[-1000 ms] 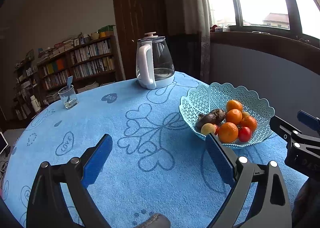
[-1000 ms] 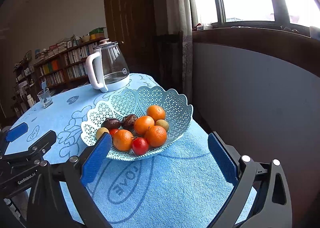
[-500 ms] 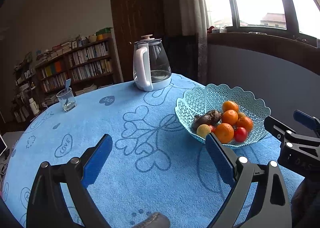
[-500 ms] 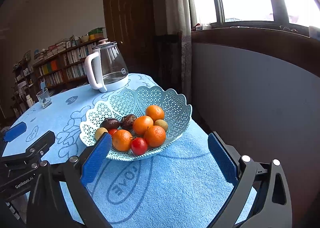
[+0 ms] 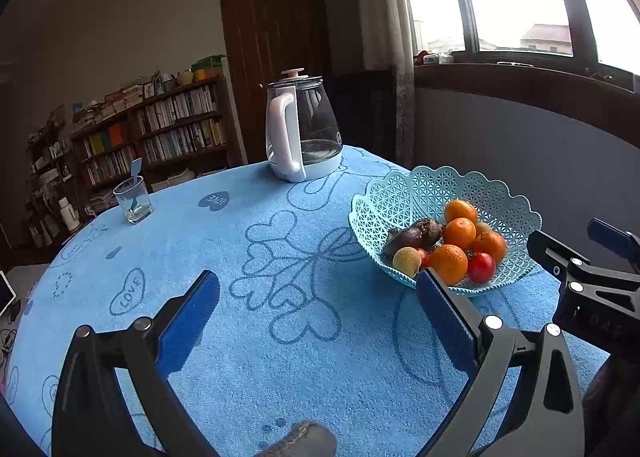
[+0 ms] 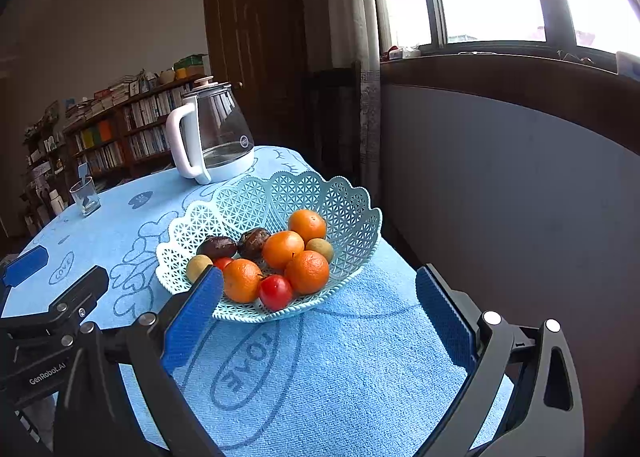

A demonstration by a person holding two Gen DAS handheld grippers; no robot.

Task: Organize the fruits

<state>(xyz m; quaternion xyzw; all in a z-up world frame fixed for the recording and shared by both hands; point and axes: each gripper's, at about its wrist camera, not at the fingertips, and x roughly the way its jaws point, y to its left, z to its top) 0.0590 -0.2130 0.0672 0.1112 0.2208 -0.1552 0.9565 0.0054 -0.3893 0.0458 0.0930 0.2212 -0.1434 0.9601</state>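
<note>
- Your fruit sits piled in the lacy blue basket (image 6: 344,201): oranges (image 6: 282,249), a red tomato (image 6: 275,291), two dark fruits and a couple of yellow-green ones.
- A glass kettle (image 5: 300,129) with a white handle stands behind the basket, apart from it; a drinking glass (image 5: 133,199) stands far off toward the table's left side.
- Your left gripper (image 5: 318,303) is released, its jaws having just widened, with only bare cloth between them.
- Your right gripper (image 6: 320,303) also stands spread; the basket's near rim lies just beyond its fingers, untouched.
- You are working on a round table under a blue towel cloth (image 5: 240,337) printed with hearts.
- Bookshelves (image 5: 168,125), a dark door and a curtained window ring the room.
- The basket sits close to the table's right edge, where the cloth drops away; the middle of the table lies open to your left.
</note>
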